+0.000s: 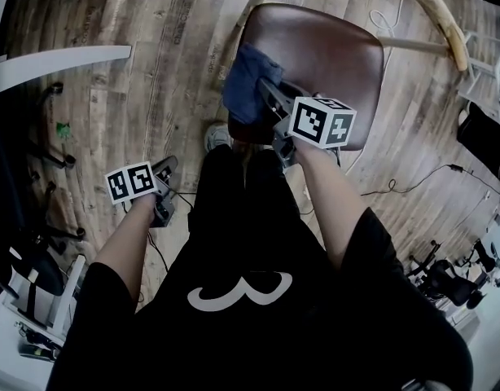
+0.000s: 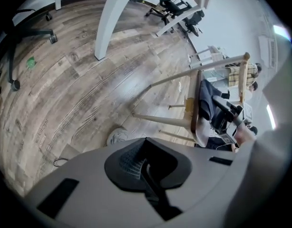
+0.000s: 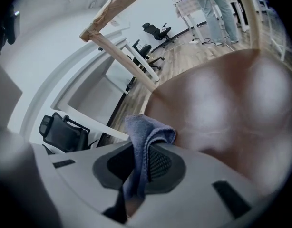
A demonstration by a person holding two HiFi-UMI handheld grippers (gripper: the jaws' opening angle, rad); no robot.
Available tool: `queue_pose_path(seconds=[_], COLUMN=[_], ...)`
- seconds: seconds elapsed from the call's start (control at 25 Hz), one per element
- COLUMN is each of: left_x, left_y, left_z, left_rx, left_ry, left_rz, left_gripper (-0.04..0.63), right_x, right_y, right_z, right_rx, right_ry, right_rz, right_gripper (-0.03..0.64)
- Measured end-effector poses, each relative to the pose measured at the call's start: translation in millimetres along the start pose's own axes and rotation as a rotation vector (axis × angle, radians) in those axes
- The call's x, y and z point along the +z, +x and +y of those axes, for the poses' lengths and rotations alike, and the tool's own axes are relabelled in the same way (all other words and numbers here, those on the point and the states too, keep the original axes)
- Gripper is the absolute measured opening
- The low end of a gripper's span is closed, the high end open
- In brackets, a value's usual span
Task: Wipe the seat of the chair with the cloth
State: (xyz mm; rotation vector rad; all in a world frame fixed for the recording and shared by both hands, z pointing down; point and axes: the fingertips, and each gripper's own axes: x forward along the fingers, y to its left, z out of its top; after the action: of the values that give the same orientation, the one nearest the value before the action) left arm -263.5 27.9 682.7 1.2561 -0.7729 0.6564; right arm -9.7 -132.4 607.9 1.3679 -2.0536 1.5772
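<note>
The right tool (image 3: 141,161) is clamped on a blue cloth (image 3: 147,133). The fabric is pinched between its two jaws, and a folded bunch stands up past the tips. In the head view the cloth lies at the left edge of the chair seat (image 1: 335,51), near the front corner closest to the person. From there the glossy brown seat runs bare to the right and back toward the curved wooden backrest (image 1: 433,19). The marker cube (image 1: 322,122) on this tool sits over the seat's front edge and carries black and white squares but no readable writing. The left tool (image 2: 146,166) has its jaws together with nothing between them. It hangs low beside the person's left leg, over the wooden plank floor (image 1: 152,39) and well apart from the chair. The left gripper view shows the chair side-on, with its pale wooden legs (image 2: 160,120) standing on open floor and a light shoe (image 2: 118,137) just in front of them. A thin cable (image 1: 413,184) trails across the floor to the right of the seat. Farther out are a white desk leg (image 2: 110,23) and black office chairs (image 2: 172,4). The person's dark shirt (image 1: 315,332) bears a white mark that looks like a 3.
</note>
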Motion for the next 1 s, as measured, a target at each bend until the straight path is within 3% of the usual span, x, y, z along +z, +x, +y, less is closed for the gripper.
queue_pose_path(seconds=[0.32,0.64,1.0], left_x=[11.3,-8.0,-27.1], left_y=[17.2,19.2,39.8], left_z=[-38.9,-31.7,-60.9], left_rx=[-0.047,0.013,0.002], left_ry=[0.056,0.089,0.125], left_rz=[0.003,0.046,0.072], left_gripper=[0.014,0.014,0.014], right_x=[-4.8,-1.9,3.4], right_y=[-8.2,-30.2,-73.1], right_z=[-19.9,-50.5,-101.3], right_rx=[-0.074,-0.154,-0.247], right_ry=[-0.155,-0.237,-0.268], right_rz=[0.052,0.059,0.054], right_gripper=[0.049,0.049,0.049])
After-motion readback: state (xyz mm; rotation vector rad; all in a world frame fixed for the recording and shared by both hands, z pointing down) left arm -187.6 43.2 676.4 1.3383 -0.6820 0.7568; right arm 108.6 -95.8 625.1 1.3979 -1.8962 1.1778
